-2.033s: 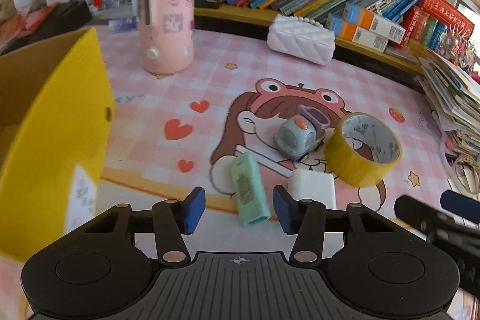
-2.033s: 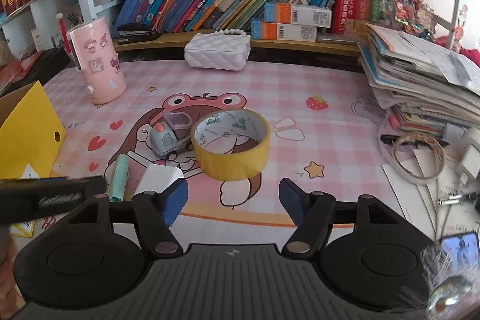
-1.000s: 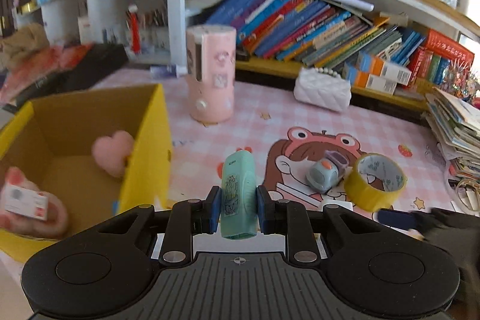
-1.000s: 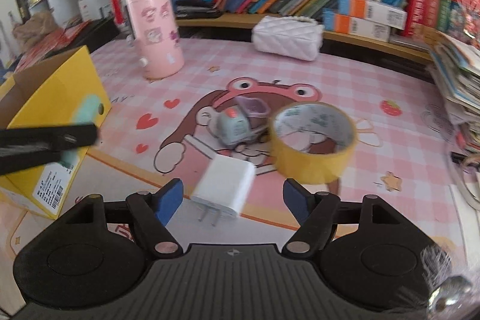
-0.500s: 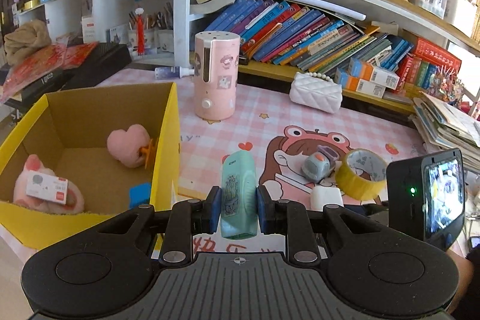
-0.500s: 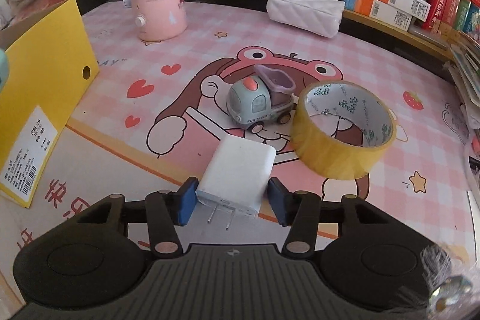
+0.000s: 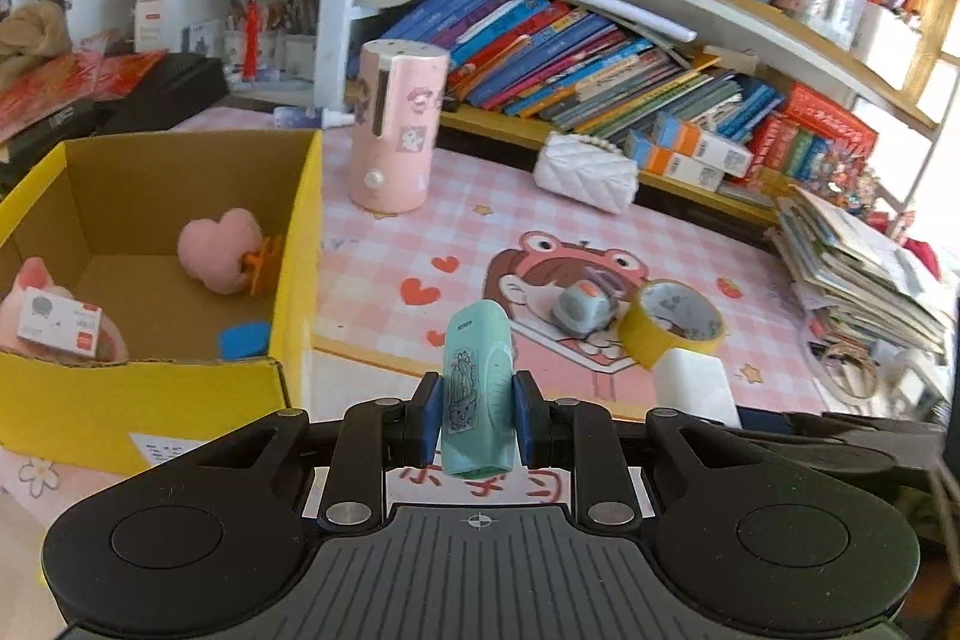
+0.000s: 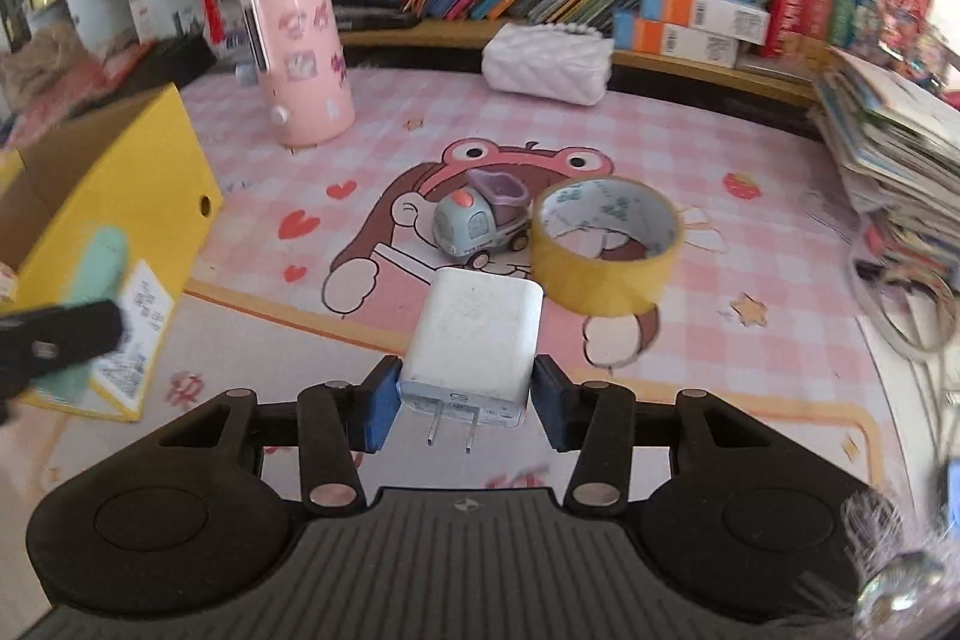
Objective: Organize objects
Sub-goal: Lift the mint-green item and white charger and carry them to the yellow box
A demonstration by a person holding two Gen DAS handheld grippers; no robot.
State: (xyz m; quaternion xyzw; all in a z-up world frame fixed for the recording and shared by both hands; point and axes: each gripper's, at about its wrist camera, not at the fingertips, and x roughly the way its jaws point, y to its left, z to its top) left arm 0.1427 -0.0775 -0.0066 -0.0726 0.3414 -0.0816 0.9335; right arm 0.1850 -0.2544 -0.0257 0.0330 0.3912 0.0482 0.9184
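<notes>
A: Left gripper (image 7: 474, 421) is clamped tight on the mint-green case (image 7: 478, 388), a smooth rounded plastic bar with a little cactus sticker, held up off the mat.

B: Which way does it run?

A: Long axis straight ahead along the fingers, far end tipped up and away, just right of the yellow cardboard box (image 7: 294, 244). That box is matte corrugated card, open-topped, with a fuzzy pink heart plush (image 7: 219, 250) lying inside.

B: And the other side?

A: Right gripper (image 8: 465, 403) has just been closing and now its blue pads pinch the white charger (image 8: 477, 340), a glossy rounded block. Its two metal prongs point back toward the camera, and the body stretches forward, lifted above the pink checked mat (image 8: 750, 232).

B: What's left on the mat?

A: Beyond the charger, a grey toy car (image 8: 480, 223) touching a yellow tape roll (image 8: 603, 244), a hollow ring lying on its side.
</notes>
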